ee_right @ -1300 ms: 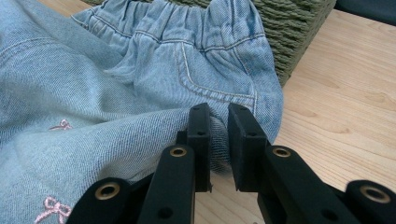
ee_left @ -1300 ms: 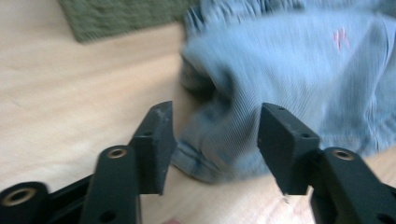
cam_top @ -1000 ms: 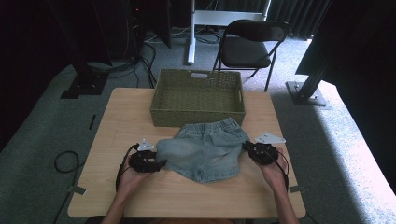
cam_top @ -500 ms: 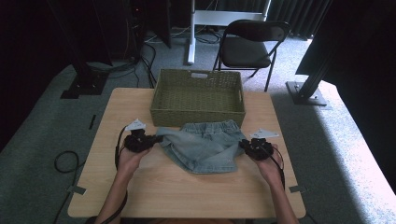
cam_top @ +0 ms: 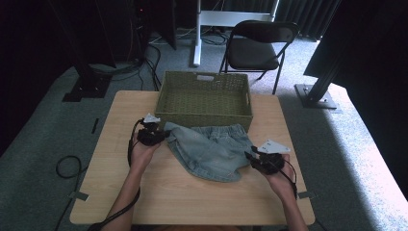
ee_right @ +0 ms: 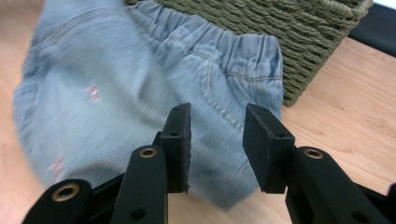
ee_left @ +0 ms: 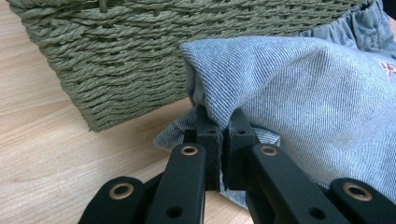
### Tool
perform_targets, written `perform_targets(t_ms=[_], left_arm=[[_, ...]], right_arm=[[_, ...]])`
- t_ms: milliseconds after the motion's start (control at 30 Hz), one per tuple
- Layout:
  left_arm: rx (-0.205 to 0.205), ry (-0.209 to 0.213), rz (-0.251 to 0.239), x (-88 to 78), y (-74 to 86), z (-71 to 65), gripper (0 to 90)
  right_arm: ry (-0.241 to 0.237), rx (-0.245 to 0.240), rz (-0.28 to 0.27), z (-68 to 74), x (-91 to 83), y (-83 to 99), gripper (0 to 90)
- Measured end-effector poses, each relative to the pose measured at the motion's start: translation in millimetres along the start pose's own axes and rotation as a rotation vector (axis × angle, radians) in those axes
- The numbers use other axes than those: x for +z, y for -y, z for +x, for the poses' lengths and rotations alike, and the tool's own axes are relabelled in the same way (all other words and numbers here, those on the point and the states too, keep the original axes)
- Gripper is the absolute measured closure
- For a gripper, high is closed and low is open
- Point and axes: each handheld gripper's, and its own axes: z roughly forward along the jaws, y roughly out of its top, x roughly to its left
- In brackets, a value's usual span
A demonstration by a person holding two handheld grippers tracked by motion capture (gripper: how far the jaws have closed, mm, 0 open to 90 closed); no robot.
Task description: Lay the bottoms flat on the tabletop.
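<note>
While the person's two forearms enter from the six o'clock edge of the high view, the right gripper (cam_top: 252,157) sits nearest, at about five o'clock on the wooden table (cam_top: 202,202), just beside the lower right corner of the denim shorts (cam_top: 211,149). Its jaws have just been opening; in the right gripper view they stand apart with a clear gap, the shorts (ee_right: 140,88) lie beyond and below them, and the pads press on nothing.

Farther in, at about nine o'clock from the shorts, the left gripper (cam_top: 166,135) is closed on the cloth. In the left gripper view its jaws stand pinched together on a fold at the edge of the shorts (ee_left: 299,93), which drapes over and past the jaw tips.

The shorts lie crumpled at the middle of the table, the elastic waistband toward twelve o'clock and touching the front wall of the woven basket (cam_top: 166,96).

Beyond the basket, at twelve o'clock on the carpet, stands a black folding chair (cam_top: 255,45).
</note>
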Motion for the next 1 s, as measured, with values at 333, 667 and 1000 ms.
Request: perform_targets(t_ms=[333, 667, 1000], left_arm=[[-0.003, -0.006, 0.003, 1.5, 0.1, -0.2, 87.8], [-0.003, -0.01, 0.004, 1.8, 1.7, -0.1, 87.5], [-0.007, -0.017, 0.004, 0.5, 5.6, -0.2, 87.1]], right_arm=[[-0.118, -0.049, 0.082, 25.8, -4.2, 34.7, 75.4], [-0.14, 0.024, 0.146, 37.8, 42.4, 33.8, 63.0], [-0.152, 0.002, 0.217, 46.0, 47.4, 35.9, 78.3]])
